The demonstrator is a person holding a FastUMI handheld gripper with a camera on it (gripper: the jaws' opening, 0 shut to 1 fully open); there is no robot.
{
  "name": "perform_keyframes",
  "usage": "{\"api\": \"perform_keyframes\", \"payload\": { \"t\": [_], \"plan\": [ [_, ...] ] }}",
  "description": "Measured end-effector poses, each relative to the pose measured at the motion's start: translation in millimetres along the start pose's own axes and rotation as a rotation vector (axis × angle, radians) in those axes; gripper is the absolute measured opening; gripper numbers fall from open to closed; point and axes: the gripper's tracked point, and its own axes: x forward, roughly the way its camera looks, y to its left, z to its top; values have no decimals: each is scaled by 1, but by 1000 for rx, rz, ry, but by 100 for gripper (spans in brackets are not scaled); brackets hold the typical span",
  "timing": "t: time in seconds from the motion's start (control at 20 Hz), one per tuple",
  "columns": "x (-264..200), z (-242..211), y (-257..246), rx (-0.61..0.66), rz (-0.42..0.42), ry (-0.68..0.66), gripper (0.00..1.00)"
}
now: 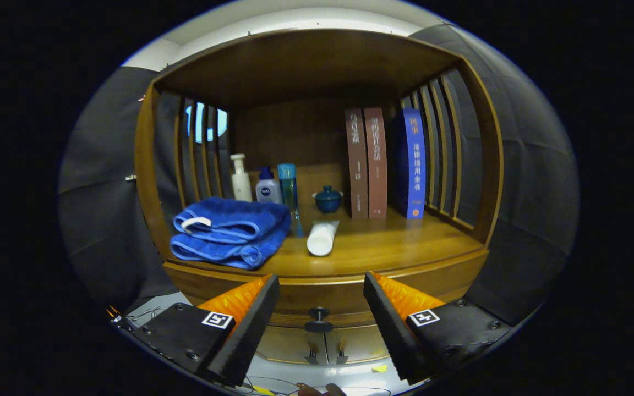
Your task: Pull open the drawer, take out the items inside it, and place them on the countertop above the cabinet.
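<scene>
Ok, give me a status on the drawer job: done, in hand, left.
Done: nothing that shows; the drawer under the countertop looks closed. In hand: the tool is open and holding nothing, its fingers either side of the drawer's knob, which sits between them, untouched. Left: grip the knob, pull the drawer open, lift out whatever is inside and set it on the countertop, near the blue towel and white tube.

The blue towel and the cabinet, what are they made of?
The blue towel looks like soft terry cloth: fuzzy, folded in thick rolls. The cabinet seems varnished wood: brown grain with a glossy shine. The open gripper hangs before the drawer knob.
</scene>
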Motion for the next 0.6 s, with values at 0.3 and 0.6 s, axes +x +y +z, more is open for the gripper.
{"api": "perform_keyframes", "payload": {
  "t": [0.3,0.6],
  "plan": [
    [-79,88,18,-69,43,-180,99],
    [-150,142,23,-84,34,-295,99]
  ]
}}
